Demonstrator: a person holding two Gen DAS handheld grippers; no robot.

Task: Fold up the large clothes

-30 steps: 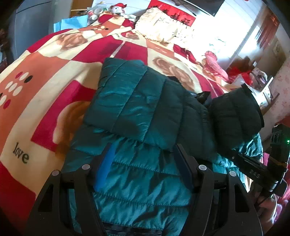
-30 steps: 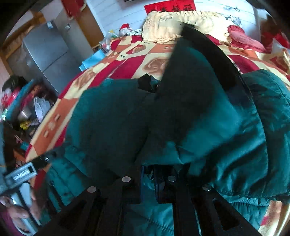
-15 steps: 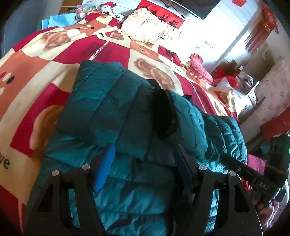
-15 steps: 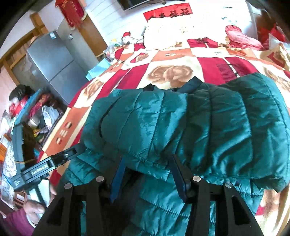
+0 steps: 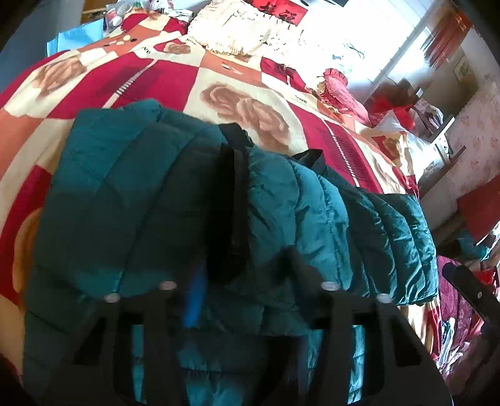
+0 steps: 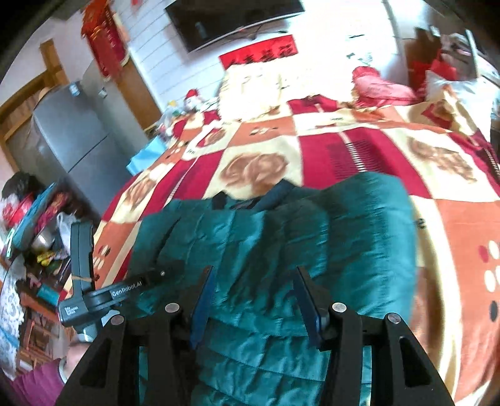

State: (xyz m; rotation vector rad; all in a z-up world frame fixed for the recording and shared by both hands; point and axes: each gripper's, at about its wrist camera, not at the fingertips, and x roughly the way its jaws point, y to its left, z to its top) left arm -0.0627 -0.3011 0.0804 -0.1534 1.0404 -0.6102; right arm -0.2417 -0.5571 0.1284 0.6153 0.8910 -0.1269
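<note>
The jaws of the left gripper (image 5: 247, 290) are seen parted wide, with nothing pinched between them; the quilted fabric of the jacket (image 5: 175, 203) is spread beneath and between the fingers, though contact cannot be judged through the blur. The left gripper is held low and pointed forward over the garment, and its black handle and bracket are visible at the left of the right wrist view (image 6: 93, 293). The jaws of the right gripper (image 6: 254, 299) are likewise shown wide apart and holding nothing, poised above the near half of the jacket (image 6: 281, 237), with blue pads (image 6: 201, 304) lining the inner faces of the black fingers.

The jacket is a teal puffer, glossy and stitched into padded bands, with a dark collar (image 5: 232, 200) standing along its middle. Both sleeves are laid folded across the body, so that a compact, roughly rectangular bundle is formed. It lies on the bed, upon a blanket (image 5: 162, 81) patterned in red, cream and orange squares with brown roses. A cream frilled pillow (image 5: 247, 28) is seen at the far end of the bed, and a grey refrigerator (image 6: 75, 137) stands beside the bed at the left.
</note>
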